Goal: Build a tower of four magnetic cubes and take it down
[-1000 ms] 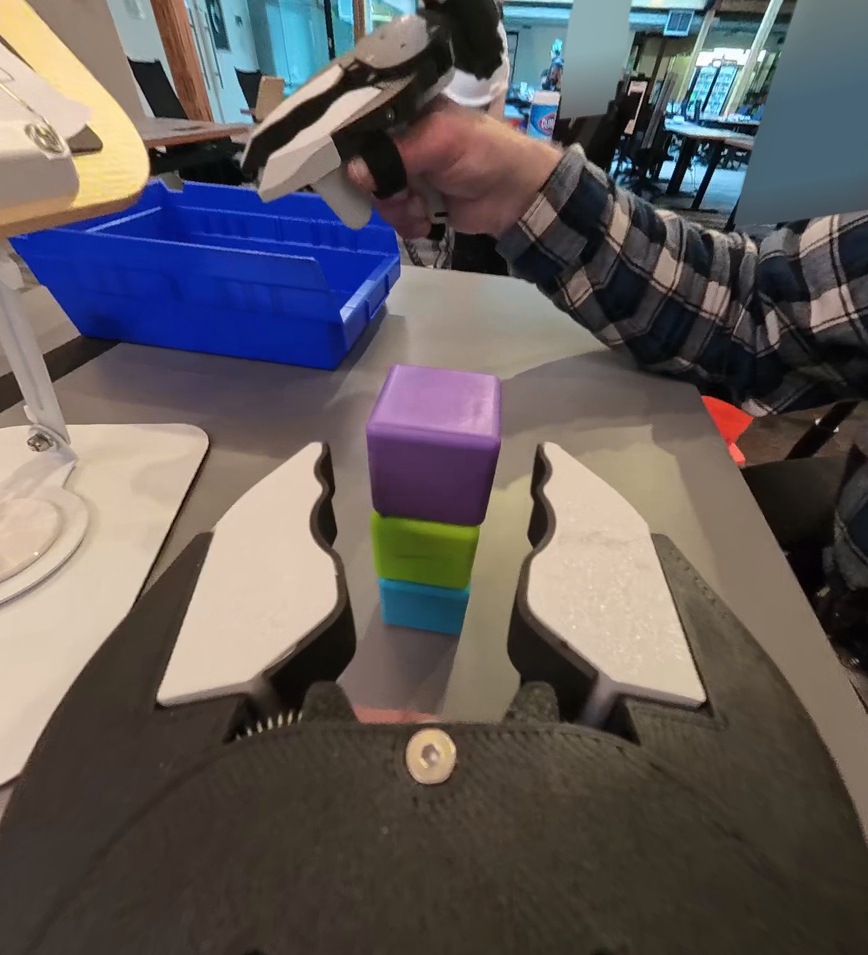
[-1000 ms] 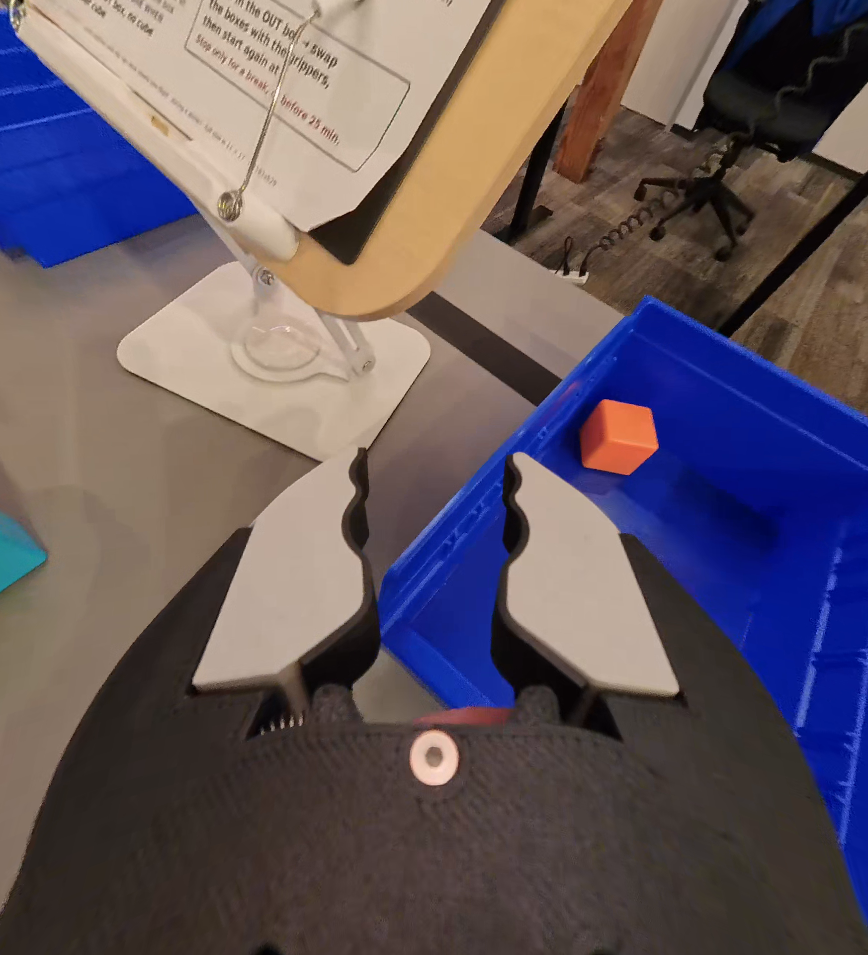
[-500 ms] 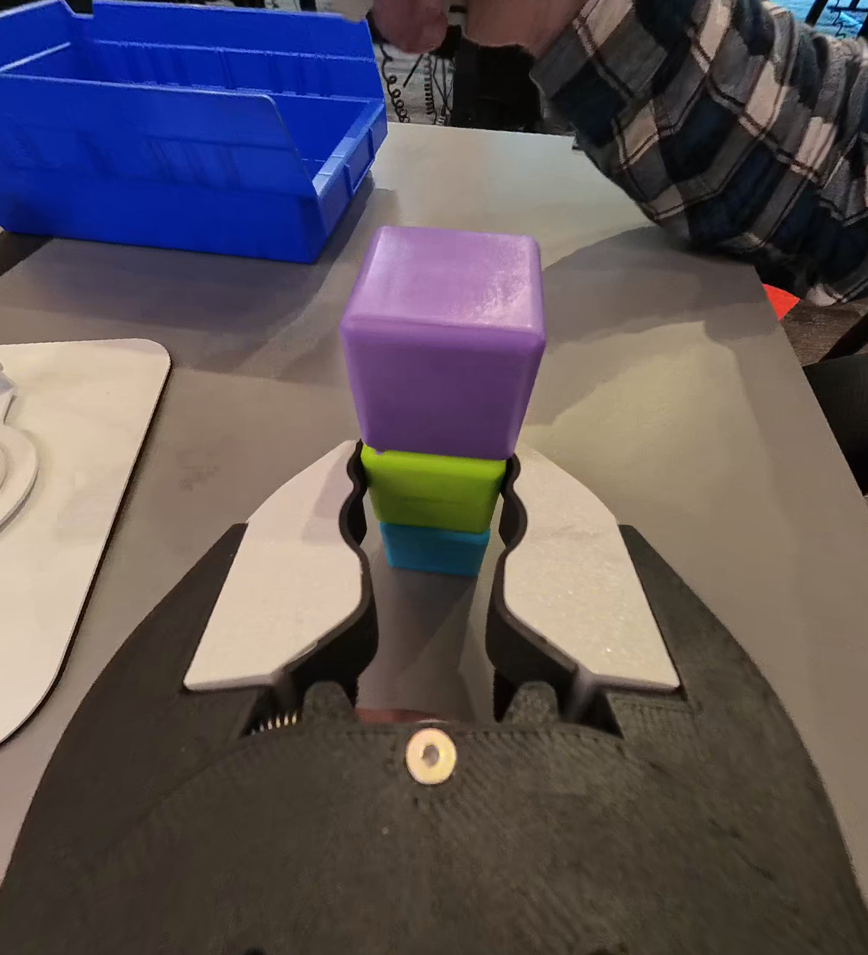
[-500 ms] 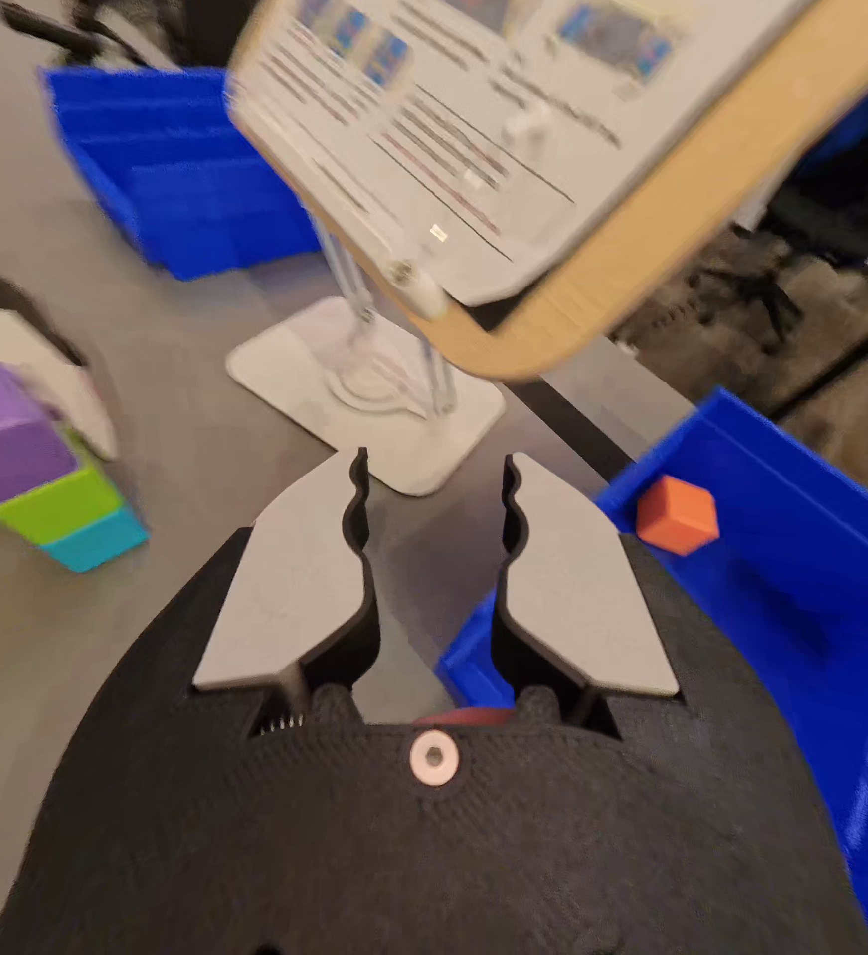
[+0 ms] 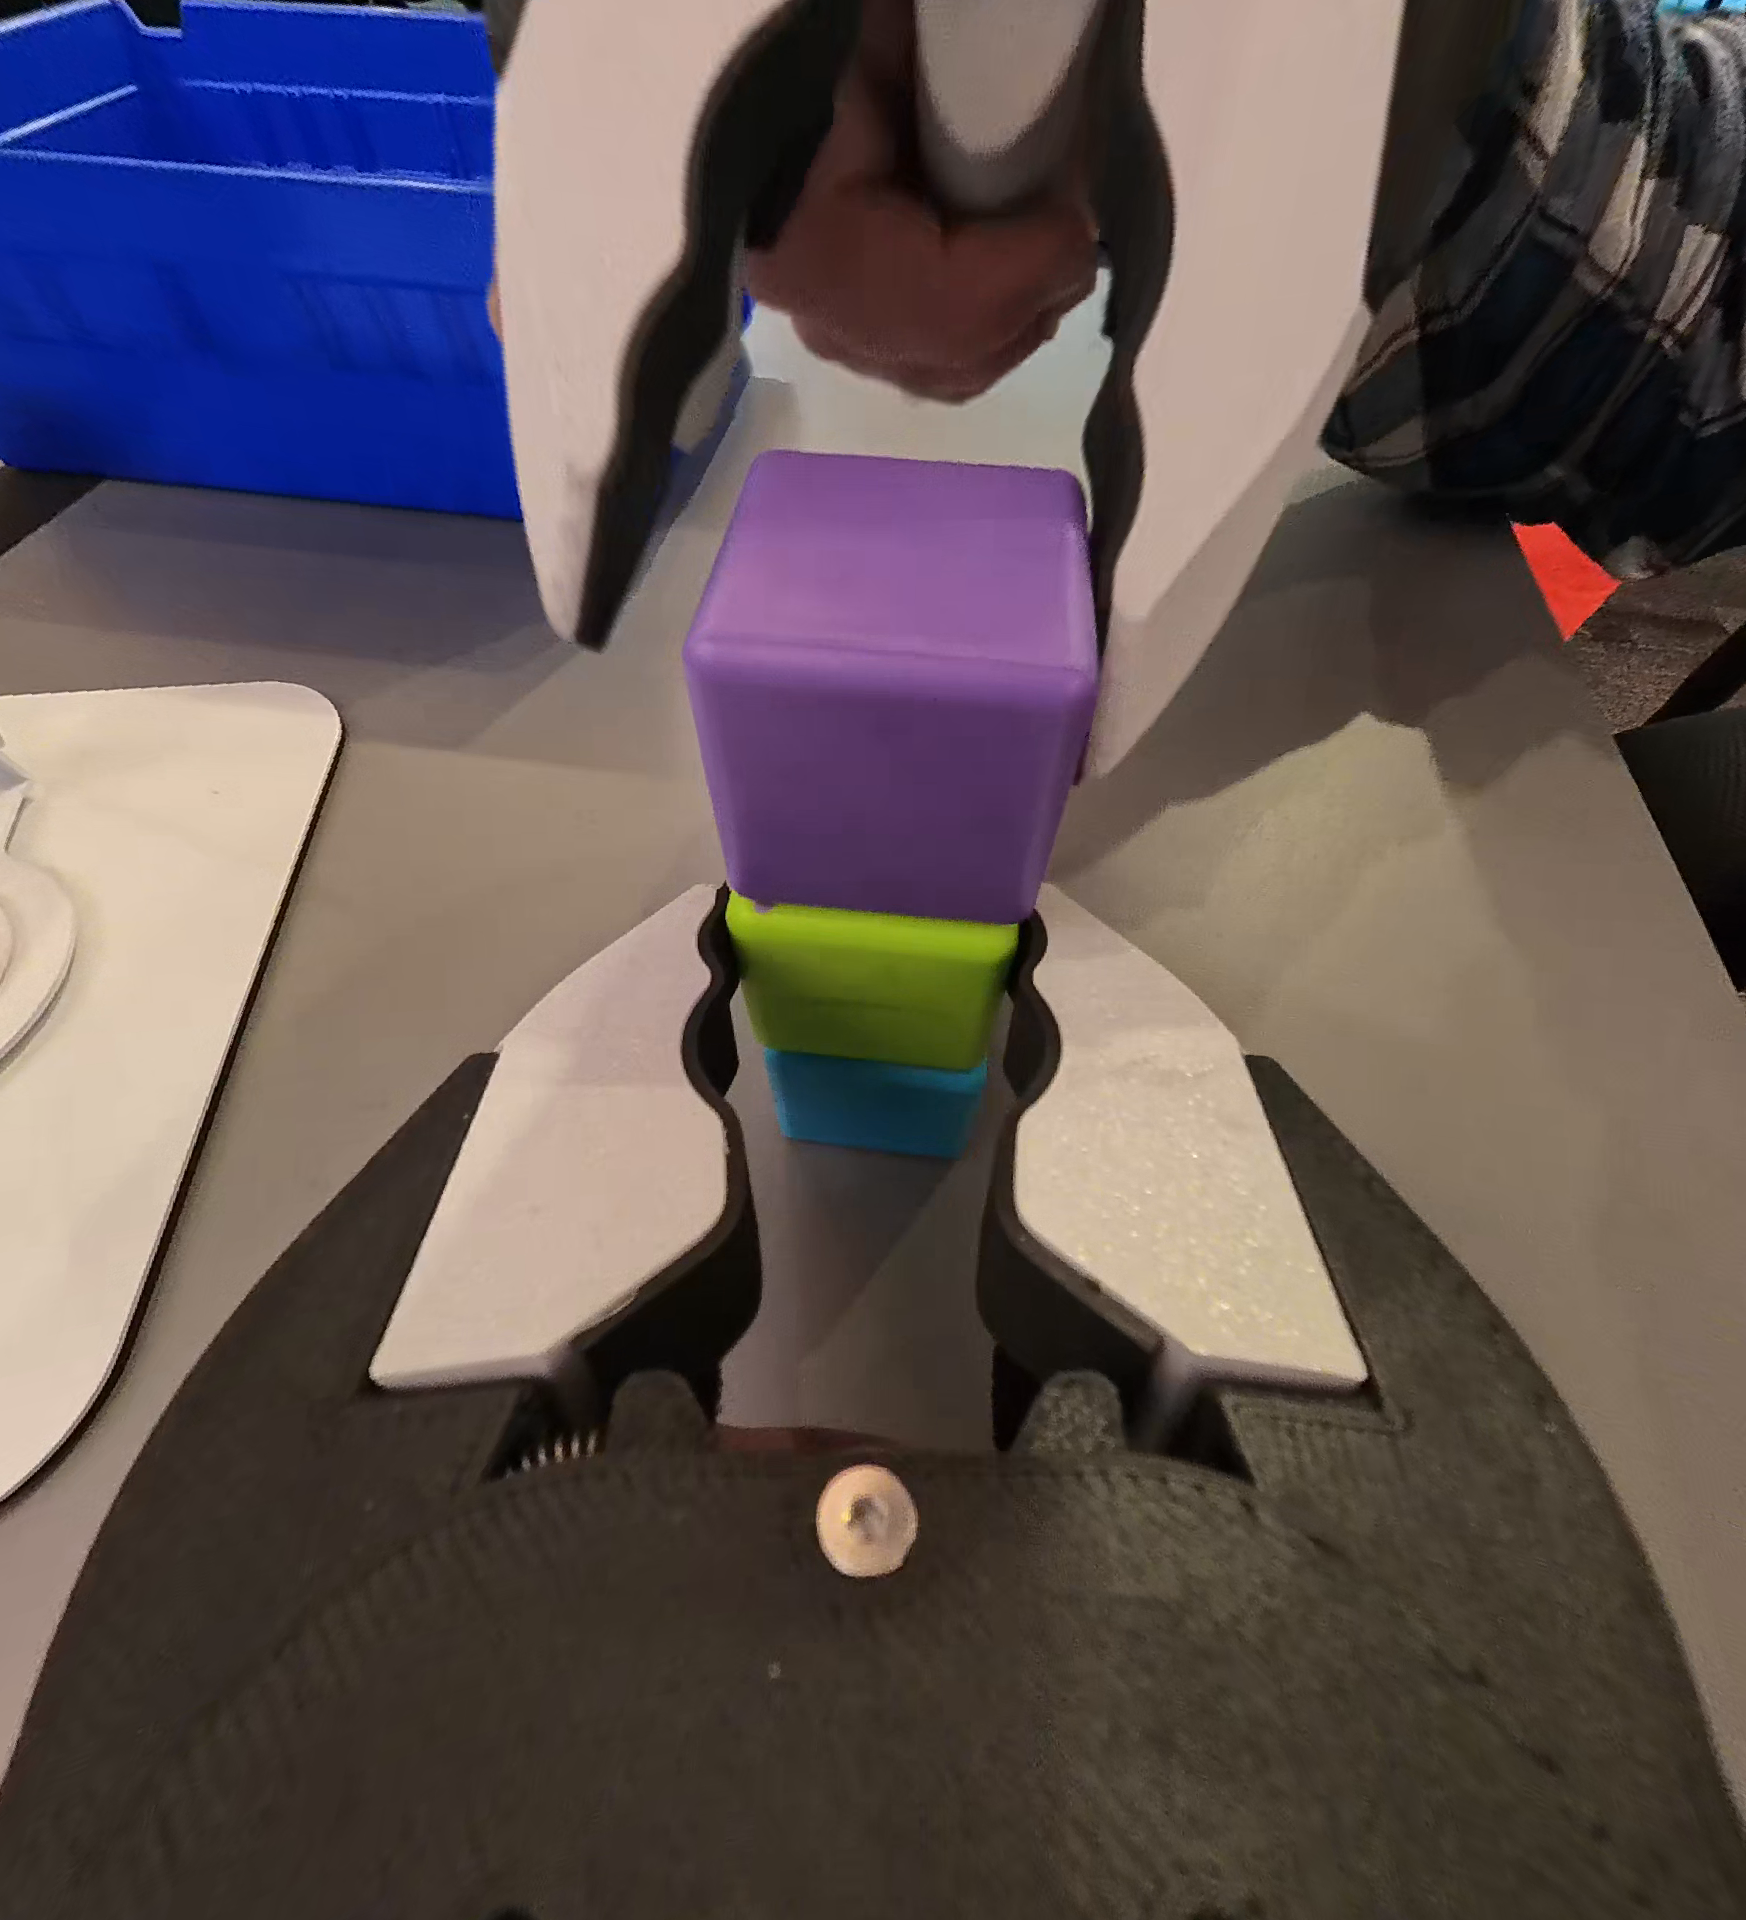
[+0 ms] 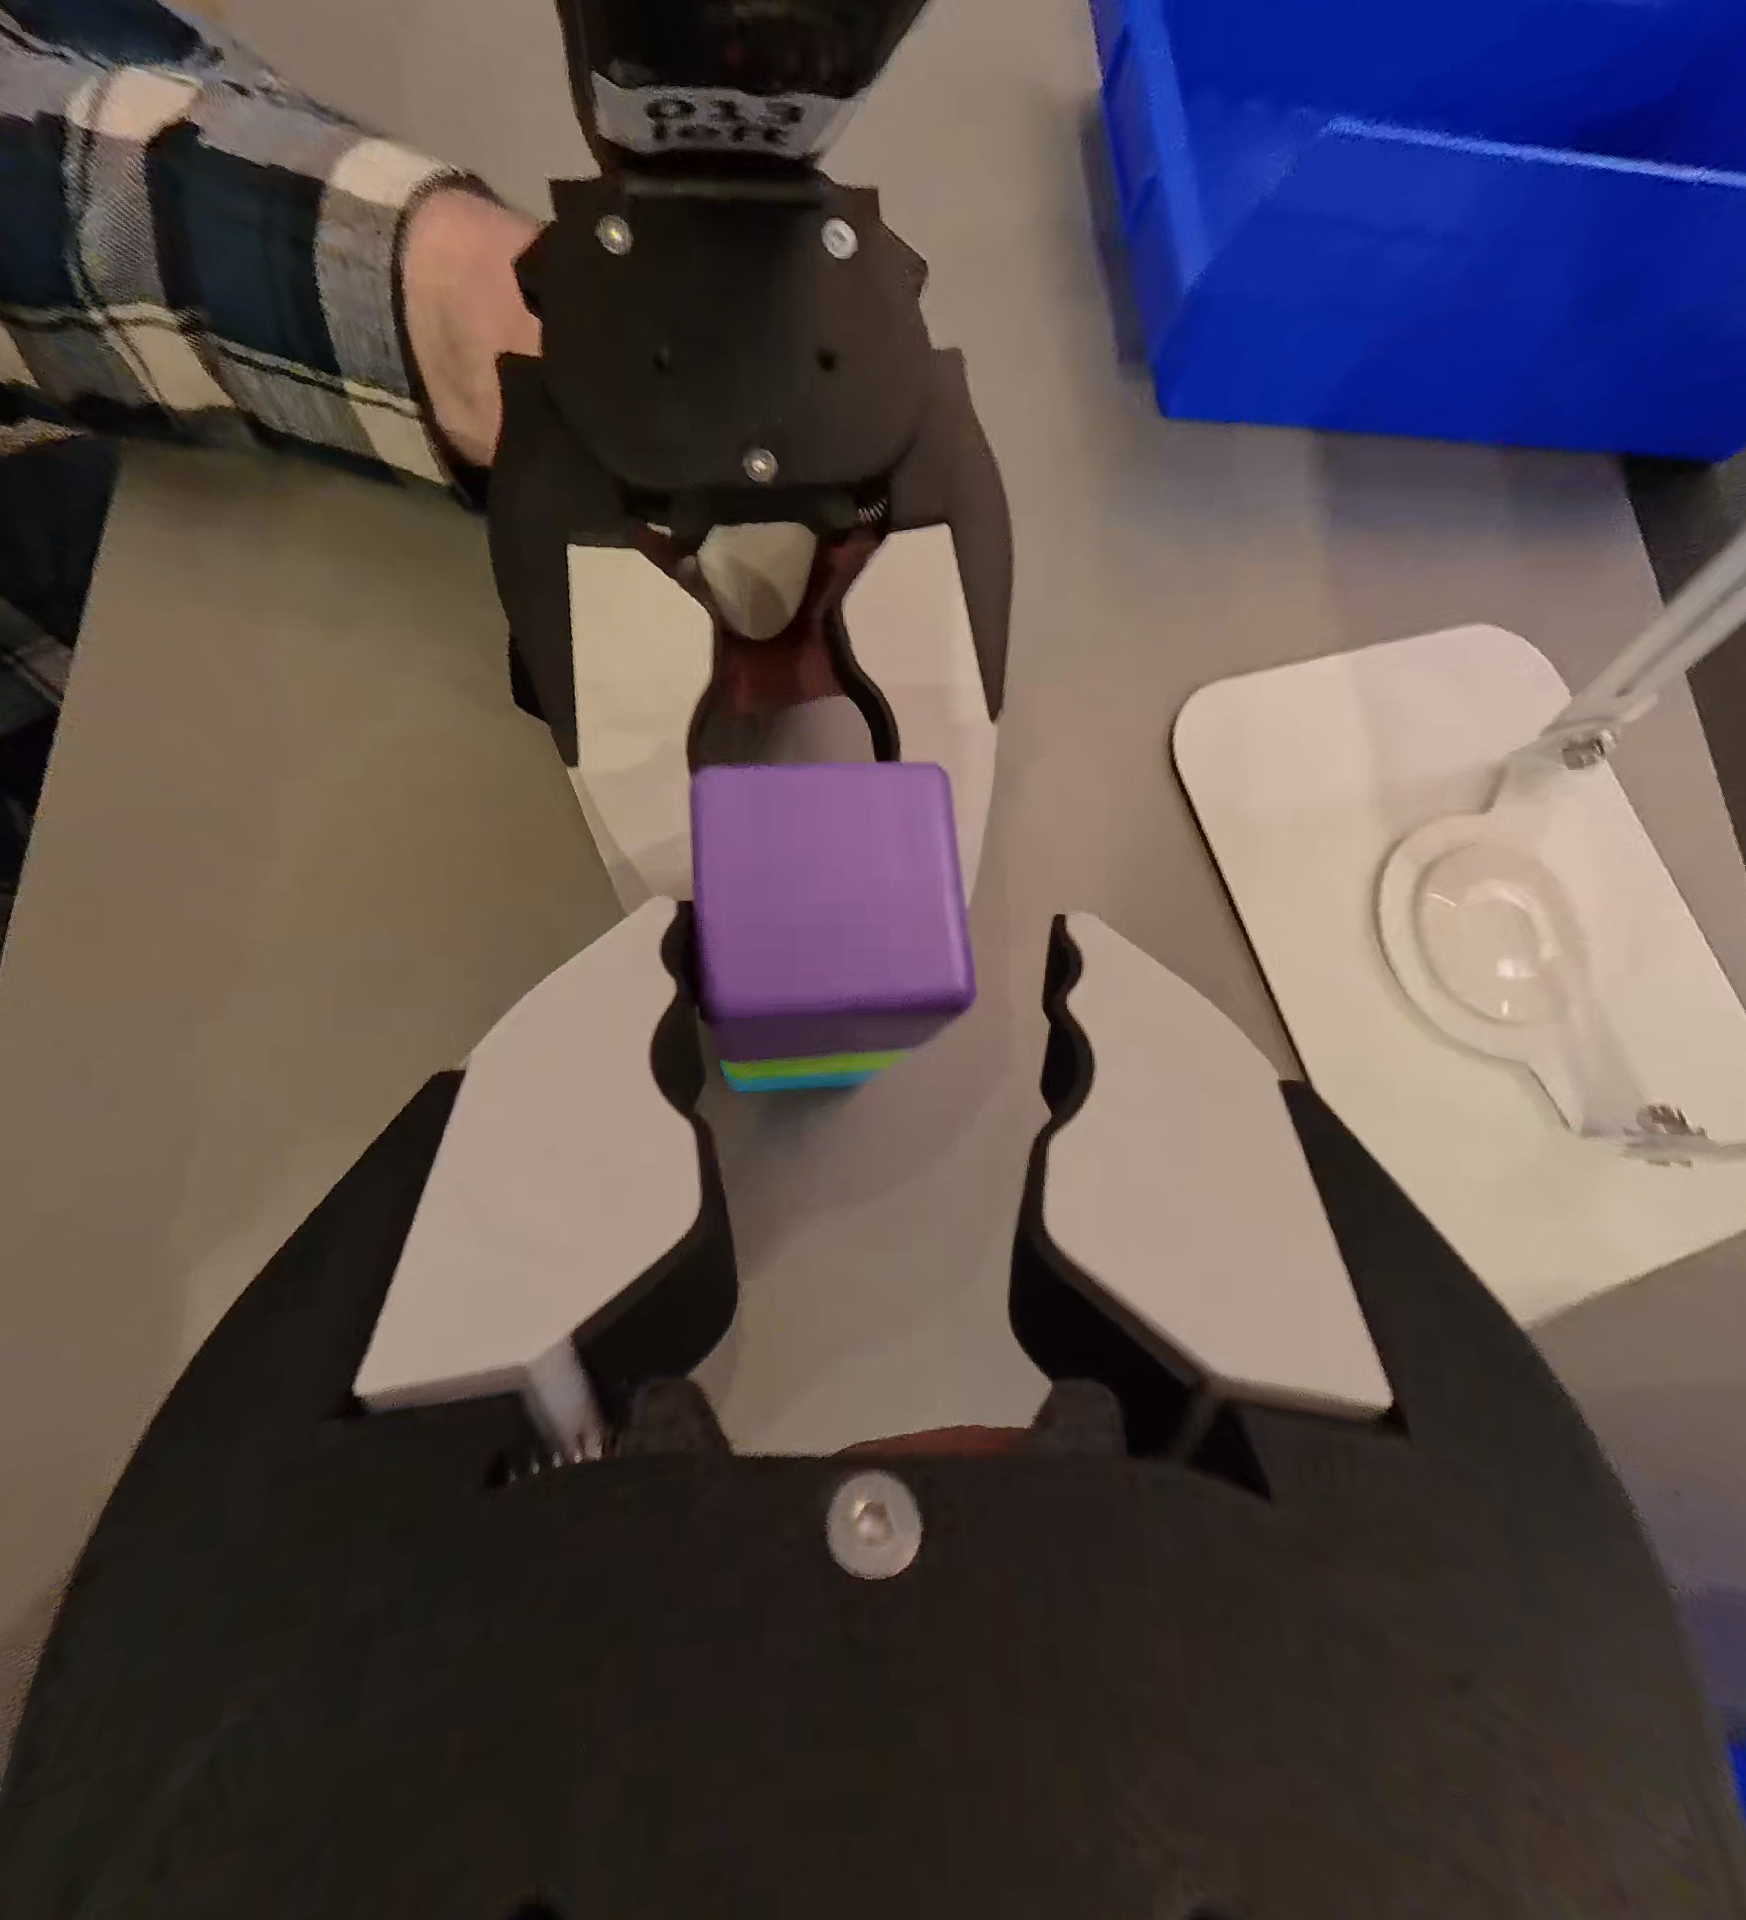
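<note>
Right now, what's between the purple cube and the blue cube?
One green cube, stacked under the purple cube and over the blue cube; the left wrist view shows it.

Cubes [image 5: 890, 717] smooth matt plastic; table [image 5: 1368, 935] matt grey.

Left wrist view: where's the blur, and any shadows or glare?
Left wrist view: right gripper up close is soft and smeared; purple cube fairly sharp; hard-edged shadows cross the table; no strong glare. Right wrist view: purple cube slightly soft, blue bin blurred.
</note>
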### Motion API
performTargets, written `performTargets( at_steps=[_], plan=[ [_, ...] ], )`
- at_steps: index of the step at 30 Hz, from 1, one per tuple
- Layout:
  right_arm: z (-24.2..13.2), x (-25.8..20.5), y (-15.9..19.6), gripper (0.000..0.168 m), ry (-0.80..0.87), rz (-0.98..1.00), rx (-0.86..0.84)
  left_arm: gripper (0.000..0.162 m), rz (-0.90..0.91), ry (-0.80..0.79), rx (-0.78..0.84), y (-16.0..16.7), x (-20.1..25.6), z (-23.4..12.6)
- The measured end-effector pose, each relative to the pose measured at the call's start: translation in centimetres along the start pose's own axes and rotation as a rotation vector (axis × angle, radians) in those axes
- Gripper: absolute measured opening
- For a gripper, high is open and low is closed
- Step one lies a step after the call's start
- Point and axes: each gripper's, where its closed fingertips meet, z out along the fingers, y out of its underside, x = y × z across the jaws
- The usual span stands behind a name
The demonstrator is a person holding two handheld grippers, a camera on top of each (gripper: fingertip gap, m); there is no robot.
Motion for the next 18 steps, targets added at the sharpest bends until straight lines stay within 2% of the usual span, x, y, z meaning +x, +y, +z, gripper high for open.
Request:
performTargets(
  at_steps=[2, 8, 10, 12, 18],
  plan=[
    [0.3, -0.4, -0.5, 0.05, -0.027, 0.004, 0.031, 0.049, -0.005, -0.003, 0.001, 0.0, -0.1, 0.0],
    [0.3, -0.3, -0.6, 0.049, -0.035, 0.026, 0.04, 0.049, -0.005, -0.003, -0.001, 0.0, -0.1, -0.1],
    [-0.3, -0.2, -1.8, 0.049, -0.062, 0.078, 0.132, 0.049, -0.001, -0.005, -0.002, 0.0, -0.2, -0.1],
    [-2.6, 0.4, -4.0, 0.049, -0.111, 0.188, 0.293, 0.049, -0.001, -0.005, -0.003, 0.0, -0.2, 0.0],
    [-10.0, 5.8, -4.8, 0.05, 0.153, 0.173, 0.371, 0.049, -0.001, -0.007, -0.003, 0.0, -0.2, 0.0]
  ],
)
